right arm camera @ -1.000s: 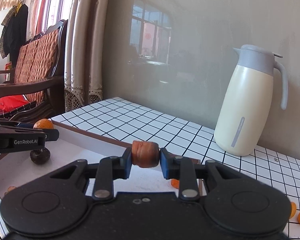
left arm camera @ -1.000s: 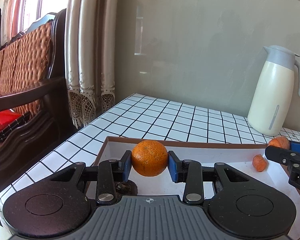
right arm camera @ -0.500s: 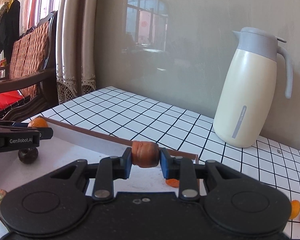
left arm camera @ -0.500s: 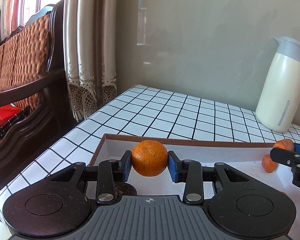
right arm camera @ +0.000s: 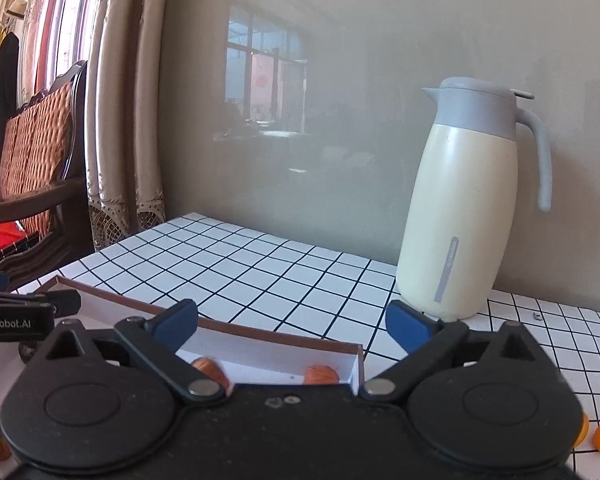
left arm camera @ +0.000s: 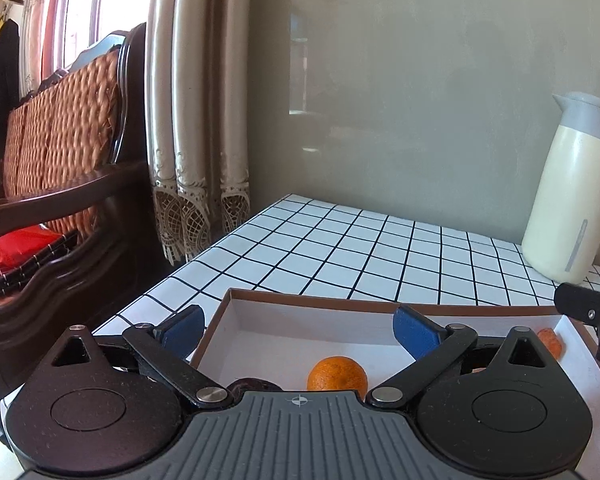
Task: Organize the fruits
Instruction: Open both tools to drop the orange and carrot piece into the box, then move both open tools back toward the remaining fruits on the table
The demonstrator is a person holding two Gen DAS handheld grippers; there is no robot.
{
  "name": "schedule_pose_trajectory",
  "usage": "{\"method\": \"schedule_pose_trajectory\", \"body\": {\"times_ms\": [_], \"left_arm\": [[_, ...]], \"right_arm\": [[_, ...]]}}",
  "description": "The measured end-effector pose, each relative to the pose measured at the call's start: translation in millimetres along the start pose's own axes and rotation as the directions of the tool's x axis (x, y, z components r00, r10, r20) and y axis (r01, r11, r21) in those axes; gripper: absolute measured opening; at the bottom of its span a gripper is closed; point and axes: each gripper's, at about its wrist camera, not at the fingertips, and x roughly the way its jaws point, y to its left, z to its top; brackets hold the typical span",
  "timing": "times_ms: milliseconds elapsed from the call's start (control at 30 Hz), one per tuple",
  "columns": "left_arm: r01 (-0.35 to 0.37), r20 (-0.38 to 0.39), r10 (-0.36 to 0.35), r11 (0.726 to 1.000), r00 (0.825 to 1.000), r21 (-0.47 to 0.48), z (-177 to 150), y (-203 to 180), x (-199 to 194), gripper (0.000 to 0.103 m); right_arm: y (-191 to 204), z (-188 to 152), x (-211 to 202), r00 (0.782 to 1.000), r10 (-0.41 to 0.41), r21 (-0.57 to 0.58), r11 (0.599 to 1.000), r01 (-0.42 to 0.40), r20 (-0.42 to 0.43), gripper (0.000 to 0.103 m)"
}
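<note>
While both grippers open, round dimpled orange lies boxed.

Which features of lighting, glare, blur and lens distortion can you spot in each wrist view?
Left wrist view: the window is blown out white, the wicker chair back is motion-blurred, and the tiled table lines bow. Right wrist view: the glossy wall mirrors a window, the jug leans from fisheye warp, and corners darken.
</note>
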Motion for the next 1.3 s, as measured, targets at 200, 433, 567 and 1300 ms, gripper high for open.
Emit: {"method": "schedule_pose_trajectory", "body": {"times_ms": [200, 433, 567, 1300], "left_arm": [[0.011, 0.002, -0.011, 1.000, 1.000, 0.000, -1, -1, -2, 0.100], [0.013, 0.005, -0.013, 1.000, 1.000, -0.001, -1, -1, -6, 0.100], [0.020, 0.006, -0.019, 1.000, 1.000, -0.011, -2, -2, -13, 0.100], [0.093, 0.075, -0.093, 0.996, 0.993, 0.012, -38, -35, -107, 0.100]], "right_arm": [[1, 0, 0, 1.000, 0.003, 0.003, 1.000, -0.003, -0.006, 0.095], [1, 0, -3, 1.000, 0.002, 0.005, 1.000, -0.002, -0.005, 0.095], [0, -1, -12, 1.000, 0.001, 0.010, 1.000, -0.001, 0.001, 0.095], [-31, -32, -115, 0.996, -0.075, 0.012, 0.997, 0.075, 0.052, 0.095]]}}
